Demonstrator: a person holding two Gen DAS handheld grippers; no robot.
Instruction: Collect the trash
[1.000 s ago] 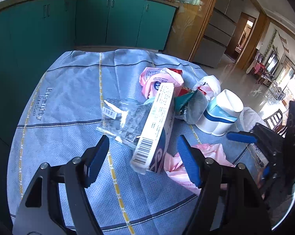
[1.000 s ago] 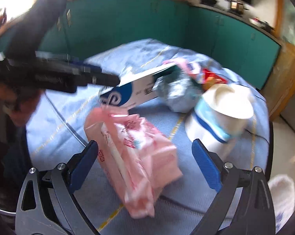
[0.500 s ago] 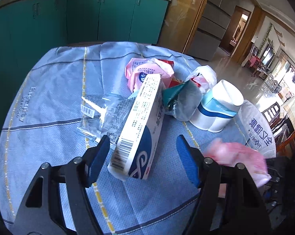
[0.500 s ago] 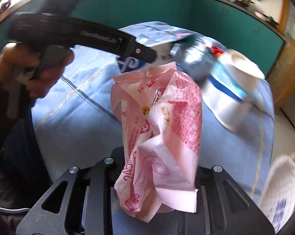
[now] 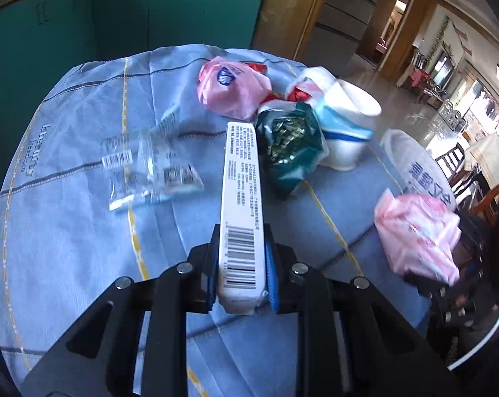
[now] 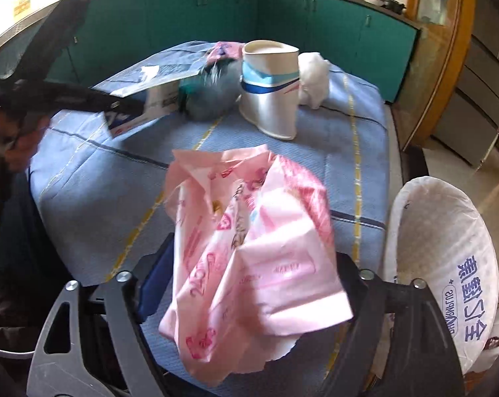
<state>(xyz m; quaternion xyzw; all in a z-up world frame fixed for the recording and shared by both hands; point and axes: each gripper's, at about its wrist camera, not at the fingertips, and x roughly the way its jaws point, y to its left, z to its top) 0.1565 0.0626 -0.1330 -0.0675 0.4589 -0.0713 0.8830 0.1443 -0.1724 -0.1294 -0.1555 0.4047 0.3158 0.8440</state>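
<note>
My left gripper [image 5: 241,264] is closing, and its blue pads press both sides of a long white box [image 5: 241,182] with a barcode, held above the blue tablecloth [image 5: 67,231]. In the right wrist view that box [image 6: 150,99] sticks out of the black left gripper at the left. My right gripper [image 6: 249,281] is opening. A crumpled pink wrapper pack [image 6: 256,231] sits loosely between its spread fingers, hiding the right finger. The pack [image 5: 418,231] hangs beside a white bin bag [image 6: 448,248] at the table's edge.
On the cloth lie a clear plastic wrapper [image 5: 146,172], a pink bag [image 5: 231,87], a green foil bag [image 5: 289,145], a white and blue tub [image 6: 272,89] and a crumpled white bag [image 6: 312,76]. Green cabinets [image 6: 199,16] stand behind the table.
My left gripper went from open around the box to shut on it. My right gripper pinched the pink pack, carried it toward the white bag and has now spread its fingers.
</note>
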